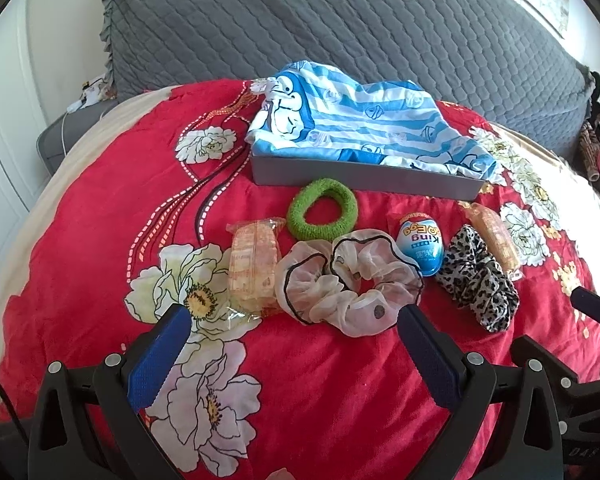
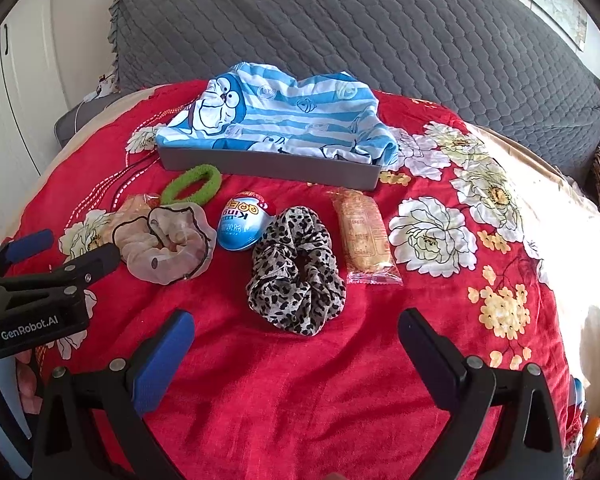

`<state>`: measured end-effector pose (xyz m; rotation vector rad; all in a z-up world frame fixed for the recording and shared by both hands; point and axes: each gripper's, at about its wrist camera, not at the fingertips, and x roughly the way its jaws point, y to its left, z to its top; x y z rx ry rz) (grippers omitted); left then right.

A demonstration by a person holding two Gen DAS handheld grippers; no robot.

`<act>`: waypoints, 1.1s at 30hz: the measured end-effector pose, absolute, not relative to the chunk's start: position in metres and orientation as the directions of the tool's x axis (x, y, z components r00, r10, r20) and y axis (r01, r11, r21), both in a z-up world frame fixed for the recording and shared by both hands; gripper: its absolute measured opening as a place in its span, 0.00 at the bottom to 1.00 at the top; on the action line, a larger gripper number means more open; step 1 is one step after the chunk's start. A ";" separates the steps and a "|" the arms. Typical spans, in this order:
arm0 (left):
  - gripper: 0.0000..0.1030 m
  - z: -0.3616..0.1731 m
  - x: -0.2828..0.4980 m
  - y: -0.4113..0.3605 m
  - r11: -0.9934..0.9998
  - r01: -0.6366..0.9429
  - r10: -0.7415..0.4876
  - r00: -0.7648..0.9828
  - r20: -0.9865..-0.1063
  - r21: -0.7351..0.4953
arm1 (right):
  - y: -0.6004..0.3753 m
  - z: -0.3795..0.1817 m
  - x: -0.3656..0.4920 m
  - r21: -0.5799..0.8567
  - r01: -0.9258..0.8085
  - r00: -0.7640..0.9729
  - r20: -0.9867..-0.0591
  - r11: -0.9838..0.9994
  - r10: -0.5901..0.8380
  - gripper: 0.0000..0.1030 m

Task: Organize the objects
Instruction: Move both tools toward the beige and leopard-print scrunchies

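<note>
Lying flat, leopard-print scrunchie, ruffled, both grippers' fingers spread wide, empty

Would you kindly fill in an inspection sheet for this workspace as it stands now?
Surface: red floral blanket on a bed, soft and uneven.
Job's things: grey tray with a blue striped cloth draped over it; in front, green hair tie, sheer scrunchie, leopard scrunchie, blue egg, two wrapped snacks, all loose on the blanket.
Clutter: nothing seen.
Grippers: left gripper and right gripper both open, empty, hovering short of the items.
Cables: white cable at the bed's far left.
Surroundings: grey quilted headboard, white cupboard.
</note>
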<state>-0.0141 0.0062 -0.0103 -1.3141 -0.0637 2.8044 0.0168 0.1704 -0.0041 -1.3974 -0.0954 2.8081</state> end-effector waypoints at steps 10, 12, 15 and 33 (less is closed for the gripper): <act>1.00 -0.021 -0.025 0.007 -0.998 -0.021 0.057 -0.627 -0.777 -0.057 | 0.173 -0.013 0.007 -0.053 0.025 -0.588 -0.809 -0.998 0.029 0.99; 1.00 -0.024 -0.028 0.007 -0.998 -0.021 0.061 -0.625 -0.779 -0.061 | 0.173 -0.014 0.005 -0.057 0.022 -0.586 -0.809 -0.998 0.033 0.99; 1.00 -0.026 -0.031 0.009 -0.998 -0.028 0.060 -0.626 -0.777 -0.055 | 0.175 -0.017 0.000 -0.049 0.021 -0.582 -0.813 -0.999 0.027 0.99; 1.00 -0.057 -0.057 0.019 -0.995 -0.072 0.098 -0.585 -0.805 -0.069 | 0.166 -0.045 -0.032 -0.055 0.057 -0.552 -0.834 -0.997 0.015 0.89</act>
